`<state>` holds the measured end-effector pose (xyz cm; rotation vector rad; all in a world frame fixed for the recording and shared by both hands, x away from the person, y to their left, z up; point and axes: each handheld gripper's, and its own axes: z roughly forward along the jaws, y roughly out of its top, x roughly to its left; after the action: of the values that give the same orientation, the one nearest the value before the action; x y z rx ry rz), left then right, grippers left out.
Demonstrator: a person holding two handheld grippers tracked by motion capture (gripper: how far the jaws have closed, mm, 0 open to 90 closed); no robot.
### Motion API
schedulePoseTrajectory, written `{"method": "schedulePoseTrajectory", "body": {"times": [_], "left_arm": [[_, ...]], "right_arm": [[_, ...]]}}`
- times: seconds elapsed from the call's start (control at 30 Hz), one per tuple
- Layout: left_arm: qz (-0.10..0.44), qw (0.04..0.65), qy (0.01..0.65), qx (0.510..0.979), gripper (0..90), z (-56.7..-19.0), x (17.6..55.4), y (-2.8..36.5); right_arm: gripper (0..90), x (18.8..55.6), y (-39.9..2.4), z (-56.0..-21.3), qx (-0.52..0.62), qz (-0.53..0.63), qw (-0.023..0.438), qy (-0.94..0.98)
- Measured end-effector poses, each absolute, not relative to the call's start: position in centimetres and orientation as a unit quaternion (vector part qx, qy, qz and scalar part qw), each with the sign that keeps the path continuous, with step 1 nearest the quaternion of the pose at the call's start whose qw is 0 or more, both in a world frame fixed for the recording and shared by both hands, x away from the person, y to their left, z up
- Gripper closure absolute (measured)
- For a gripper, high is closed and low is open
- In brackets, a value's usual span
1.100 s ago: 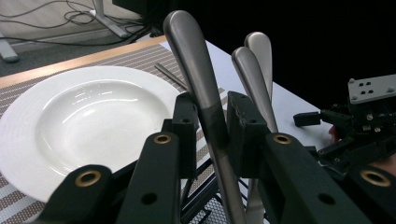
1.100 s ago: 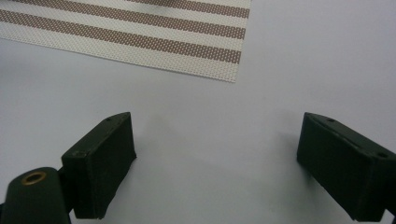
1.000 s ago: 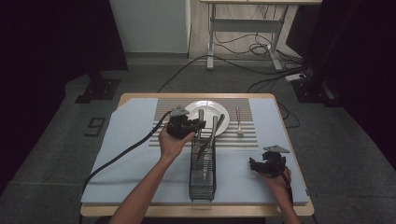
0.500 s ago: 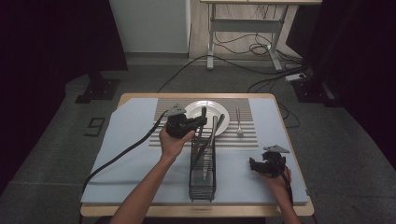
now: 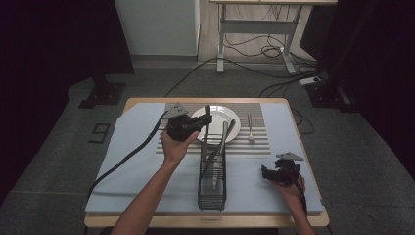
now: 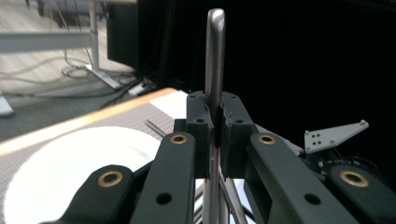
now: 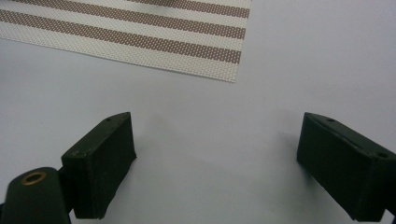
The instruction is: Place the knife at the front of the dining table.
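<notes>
Utensil (image 6: 215, 65) lower end: cut off by the bottom edge in the left gripper view; type cannot be told.
Plate (image 6: 70, 163): partly hidden behind the left tongs (image 6: 216, 126).
Rack (image 5: 212, 171) contents: too small to identify.

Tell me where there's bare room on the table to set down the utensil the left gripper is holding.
Free: blue cloth left of the wire rack, and between rack and right gripper. Crowded: striped mat with plate and fork.
</notes>
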<state>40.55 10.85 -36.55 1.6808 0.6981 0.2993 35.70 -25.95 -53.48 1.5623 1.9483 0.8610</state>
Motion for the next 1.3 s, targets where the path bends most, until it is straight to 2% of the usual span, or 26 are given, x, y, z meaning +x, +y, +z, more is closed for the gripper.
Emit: {"method": "schedulePoseTrajectory", "body": {"times": [0.7,0.9,1.2,1.3], "left_arm": [[0.163,0.646,0.291,0.686,84.1,-31.1,39.4,14.1],[0.194,0.639,0.284,0.688,84.1,-29.4,39.0,14.9],[0.214,0.618,0.3,0.694,84.1,-29.4,39.4,15.8],[0.206,0.619,0.308,0.692,84.1,-29.9,39.7,16.0]], "right_arm": [[11.0,35.7,-26.0,-53.5,0.572,0.315,0.248,0.716],[11.0,35.7,-26.0,-53.5,0.571,0.315,0.248,0.717],[11.0,35.7,-26.0,-53.5,0.572,0.315,0.248,0.716],[11.1,35.7,-26.0,-53.5,0.572,0.315,0.248,0.716]]}}
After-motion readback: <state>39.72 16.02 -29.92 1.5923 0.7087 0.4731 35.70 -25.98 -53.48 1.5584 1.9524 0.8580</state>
